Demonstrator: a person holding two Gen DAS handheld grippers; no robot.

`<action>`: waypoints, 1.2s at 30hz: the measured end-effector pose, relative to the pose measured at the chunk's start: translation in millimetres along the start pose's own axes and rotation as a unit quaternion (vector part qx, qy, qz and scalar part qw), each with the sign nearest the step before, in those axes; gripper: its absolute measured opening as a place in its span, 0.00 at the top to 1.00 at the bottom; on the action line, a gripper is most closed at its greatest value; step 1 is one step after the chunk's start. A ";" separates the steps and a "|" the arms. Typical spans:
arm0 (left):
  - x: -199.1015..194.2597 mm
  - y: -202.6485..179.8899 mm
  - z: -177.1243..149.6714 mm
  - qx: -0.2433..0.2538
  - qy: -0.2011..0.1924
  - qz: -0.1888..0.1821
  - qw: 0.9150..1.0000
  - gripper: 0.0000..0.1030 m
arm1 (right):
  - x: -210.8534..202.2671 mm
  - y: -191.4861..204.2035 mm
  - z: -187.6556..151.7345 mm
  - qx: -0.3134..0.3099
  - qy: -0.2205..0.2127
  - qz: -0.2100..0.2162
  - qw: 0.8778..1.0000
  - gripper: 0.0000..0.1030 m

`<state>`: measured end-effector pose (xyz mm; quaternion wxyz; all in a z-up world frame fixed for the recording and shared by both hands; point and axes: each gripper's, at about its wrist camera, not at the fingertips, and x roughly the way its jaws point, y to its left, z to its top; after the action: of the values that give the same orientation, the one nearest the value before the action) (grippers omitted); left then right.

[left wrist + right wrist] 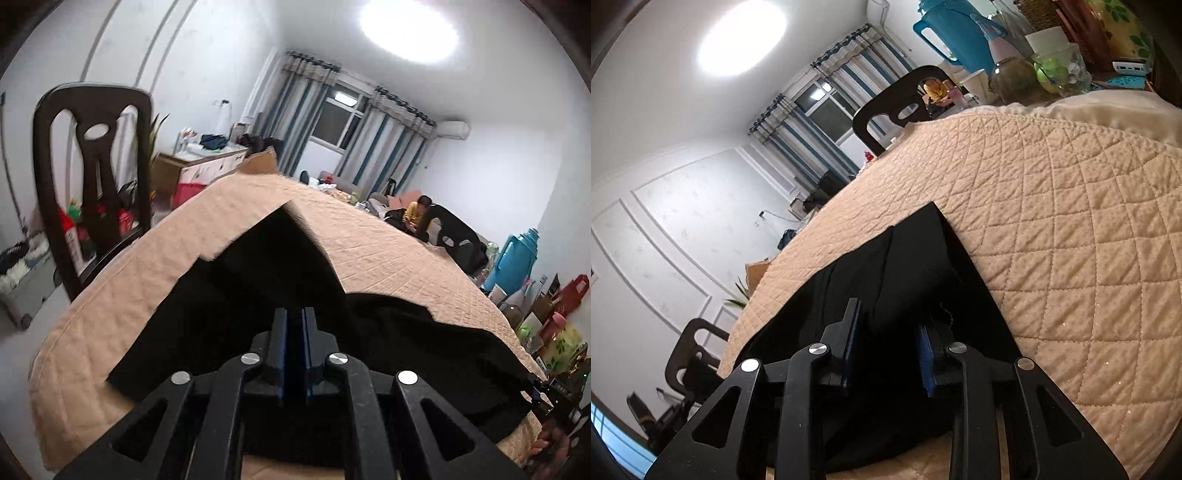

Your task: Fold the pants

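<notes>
Black pants (258, 280) lie on a peach quilted table cover (388, 254). My left gripper (294, 317) sits low over the pants with its jaws nearly together; the black cloth hides whether any fabric is pinched. In the right wrist view the pants (916, 251) lie flat with a straight edge toward the right. My right gripper (892, 328) is open, its blue-padded fingers spread over the cloth near the pants' close end. The other gripper shows at the right edge of the left wrist view (554, 398), at the pants' far right end.
A dark chair (92, 177) stands at the table's left side, another chair (901, 103) at the far side. A blue jug (956, 33), jars and bags crowd the table's right end. A person in yellow (415, 214) sits beyond.
</notes>
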<state>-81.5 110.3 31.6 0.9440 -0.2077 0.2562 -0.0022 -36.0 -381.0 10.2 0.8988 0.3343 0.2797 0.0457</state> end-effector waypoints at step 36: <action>1.0 -8.8 1.8 0.066 0.047 0.025 0.996 0.43 | -16.8 -11.7 12.9 0.034 -0.008 -0.031 0.999 0.88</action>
<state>-78.8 102.9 36.0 0.9423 -0.1383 0.3049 -0.0053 -44.4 -401.9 18.9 0.8903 0.3558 0.2840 0.0053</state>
